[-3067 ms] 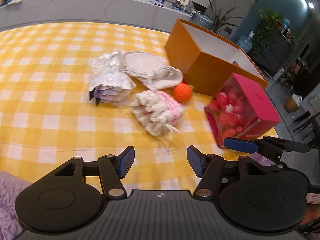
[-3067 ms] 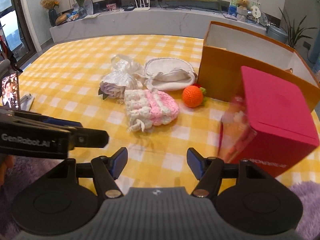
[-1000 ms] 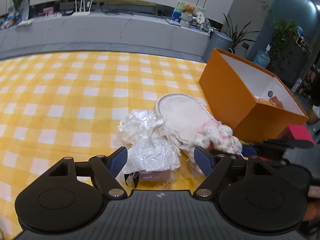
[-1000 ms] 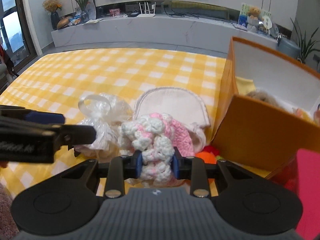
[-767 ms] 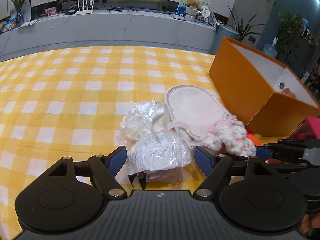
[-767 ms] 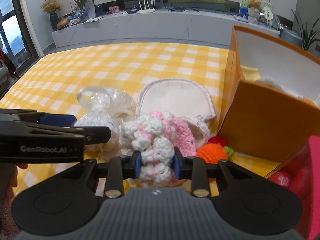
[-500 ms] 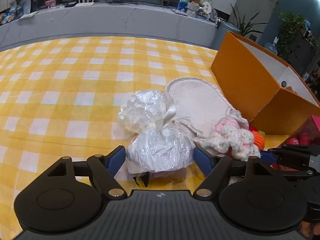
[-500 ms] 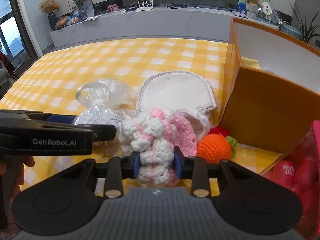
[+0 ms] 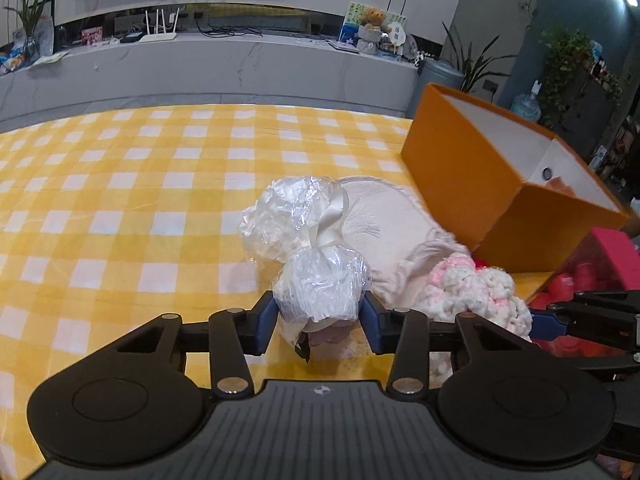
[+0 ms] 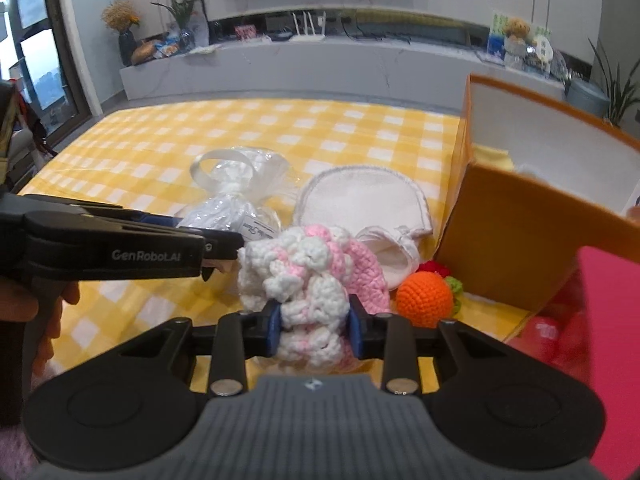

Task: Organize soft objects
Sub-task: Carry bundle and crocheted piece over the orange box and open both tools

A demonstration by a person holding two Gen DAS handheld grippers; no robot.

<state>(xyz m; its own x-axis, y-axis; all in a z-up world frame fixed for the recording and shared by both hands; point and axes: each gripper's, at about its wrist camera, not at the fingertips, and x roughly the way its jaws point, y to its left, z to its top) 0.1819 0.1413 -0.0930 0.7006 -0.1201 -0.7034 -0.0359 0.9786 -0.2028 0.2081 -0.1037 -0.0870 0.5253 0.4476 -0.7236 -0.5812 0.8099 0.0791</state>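
Beside orange box [image 9: 476, 184], left claw [image 9: 320, 316] closing on cellophane bundle [image 9: 320, 280]

Yellow-and-white checked tablecloth [image 9: 120, 208], orange box [image 9: 460, 176], pink-and-white crocheted hat [image 10: 308, 276], orange crocheted ball [image 10: 424, 298].

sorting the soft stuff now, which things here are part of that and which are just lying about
Job: crochet hat in right gripper; plastic-wrapped bundle in left gripper; white pouch; crochet orange; orange box.

Lying about: pink box, router, teddy bear.
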